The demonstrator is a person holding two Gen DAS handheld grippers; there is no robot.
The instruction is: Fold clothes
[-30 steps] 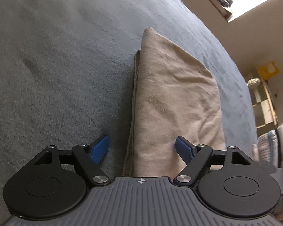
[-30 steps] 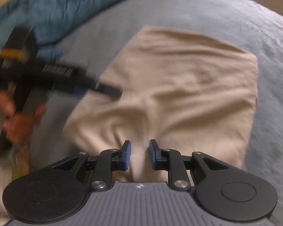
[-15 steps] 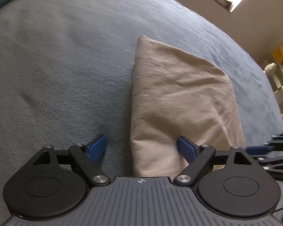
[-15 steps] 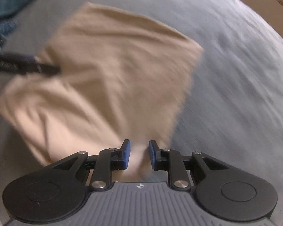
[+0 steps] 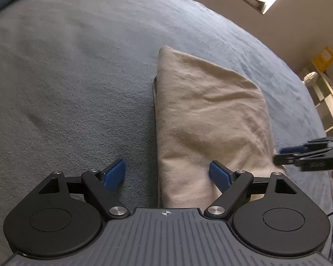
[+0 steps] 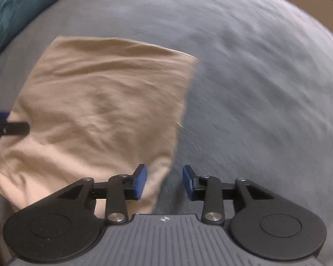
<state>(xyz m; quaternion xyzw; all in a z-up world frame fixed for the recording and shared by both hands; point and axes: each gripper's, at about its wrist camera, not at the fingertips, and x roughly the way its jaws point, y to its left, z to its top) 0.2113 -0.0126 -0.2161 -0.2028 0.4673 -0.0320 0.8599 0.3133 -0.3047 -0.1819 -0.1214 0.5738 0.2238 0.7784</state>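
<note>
My left claw is spread wide, nothing in it. It hangs low over the near end of the folded beige cloth, w/ one blue pad over the grey-blue bedcover and the other over the cloth itself. The cloth's long left edge runs up between the two pads. Can't tell if either pad touches fabric.

My right claw is parted too, gap narrower, gripping nothing. Its left pad sits over the cloth's near right corner, its right pad over bare bedcover; the corner edge falls between them. Right view is blurred, so contact there isn't clear.

The cloth lies flat on the bed, folded to a rough rectangle w/ soft creases, a thin lower layer peeking out along its left side in the left view. From my left cam the right claw's fingertips show at the far right, next to the cloth's right edge. From the right cam, the left claw's tip shows at the cloth's left edge.

A teal blanket is bunched at the bed's far left corner. A pale shelf unit stands beyond the bed, against the wall.
</note>
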